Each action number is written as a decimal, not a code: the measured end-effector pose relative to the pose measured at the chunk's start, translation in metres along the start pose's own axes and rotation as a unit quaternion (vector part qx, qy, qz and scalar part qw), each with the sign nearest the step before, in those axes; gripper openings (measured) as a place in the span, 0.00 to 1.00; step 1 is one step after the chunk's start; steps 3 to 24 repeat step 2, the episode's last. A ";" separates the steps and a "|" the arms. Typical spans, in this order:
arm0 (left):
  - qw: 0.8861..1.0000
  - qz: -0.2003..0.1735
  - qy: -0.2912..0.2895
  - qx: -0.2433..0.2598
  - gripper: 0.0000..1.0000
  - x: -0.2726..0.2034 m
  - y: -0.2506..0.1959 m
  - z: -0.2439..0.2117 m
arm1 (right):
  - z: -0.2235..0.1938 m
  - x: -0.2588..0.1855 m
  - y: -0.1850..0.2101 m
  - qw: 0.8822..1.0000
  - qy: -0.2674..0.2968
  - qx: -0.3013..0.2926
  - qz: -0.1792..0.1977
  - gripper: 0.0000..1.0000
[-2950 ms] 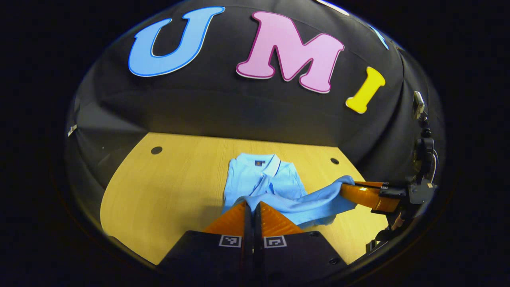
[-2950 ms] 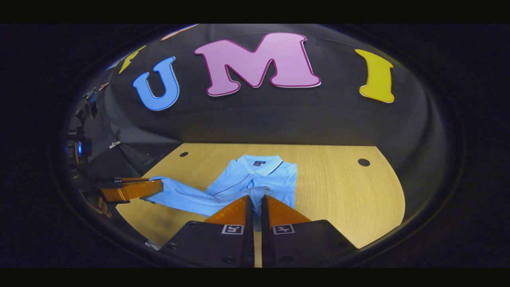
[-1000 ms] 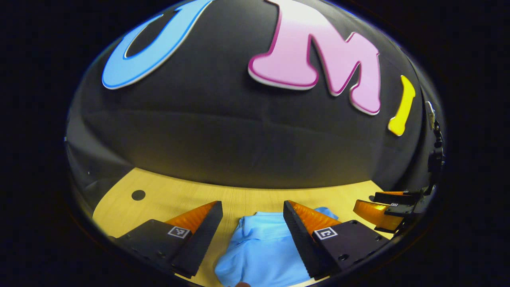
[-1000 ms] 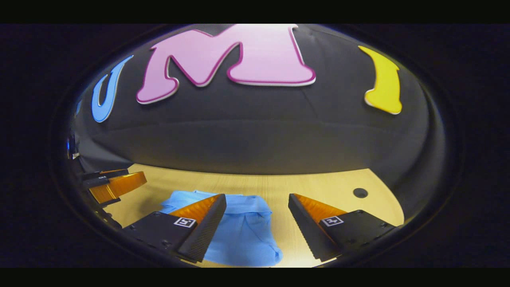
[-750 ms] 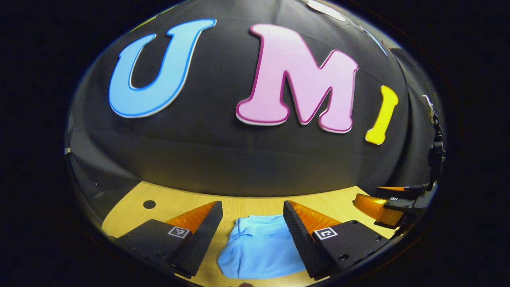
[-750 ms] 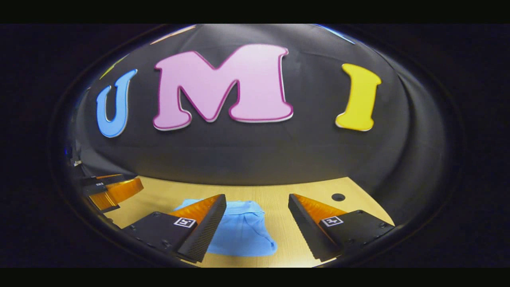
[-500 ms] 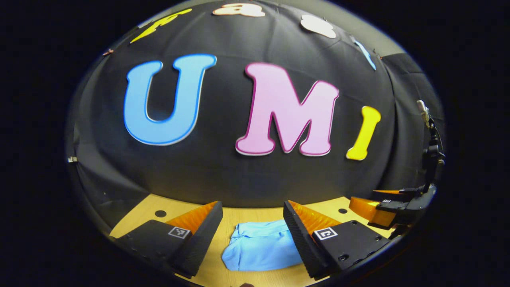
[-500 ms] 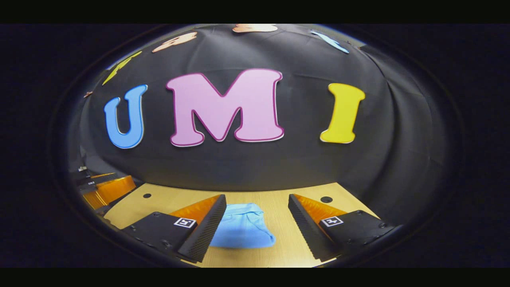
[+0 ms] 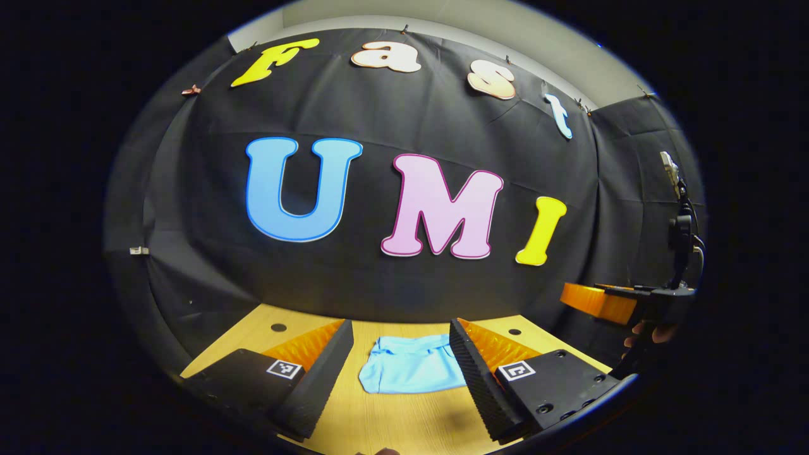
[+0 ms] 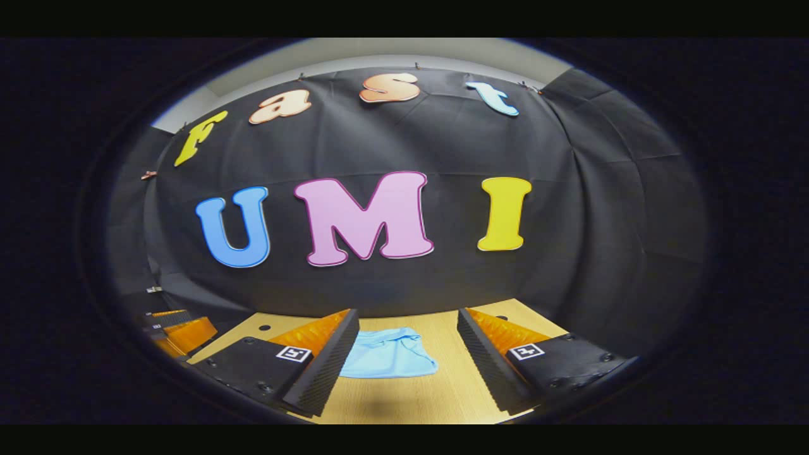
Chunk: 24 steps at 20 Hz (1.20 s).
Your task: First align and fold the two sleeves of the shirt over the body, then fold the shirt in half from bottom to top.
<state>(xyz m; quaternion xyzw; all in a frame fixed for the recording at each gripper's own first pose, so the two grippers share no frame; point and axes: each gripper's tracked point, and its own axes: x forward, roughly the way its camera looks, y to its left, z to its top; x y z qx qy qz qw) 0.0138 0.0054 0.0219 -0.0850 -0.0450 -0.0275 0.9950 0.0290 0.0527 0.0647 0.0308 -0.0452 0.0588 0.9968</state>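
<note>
1. The light blue shirt [image 9: 412, 373] lies folded into a compact bundle on the wooden table [image 9: 392, 423]. In your left gripper view it sits low in the frame, just right of centre. In your right gripper view the shirt [image 10: 389, 361] sits low and just left of centre.

2. Your left gripper [image 9: 399, 344] hangs above the table with its two fingers spread wide apart. Nothing is between them. The shirt shows through the gap, farther off on the table, touching neither finger.

3. Your right gripper [image 10: 407, 333] is likewise spread wide, holding nothing. The shirt shows beyond the gap, close to the left finger in the frame.

4. At the right edge of your left gripper view you can see the right gripper [image 9: 600, 301] raised above the table, with part of a hand [image 9: 648, 333] below it.

5. At the lower left edge of your right gripper view you can see the left gripper [image 10: 177, 332], well apart from the shirt.

6. Small dark round holes [image 9: 278, 328] mark the table near its far edge.

7. A black cloth wall [image 9: 379, 291] rises behind the table, with a pale strip of room wall [image 9: 442, 22] above it.

8. At the right edge of your left gripper view, a dark stand with a cable [image 9: 681, 234] rises against the cloth.
</note>
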 end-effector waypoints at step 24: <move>1.000 0.007 -0.007 0.005 0.97 -0.028 -0.003 0.000 | -0.003 -0.018 0.002 1.000 0.002 -0.006 0.002 0.97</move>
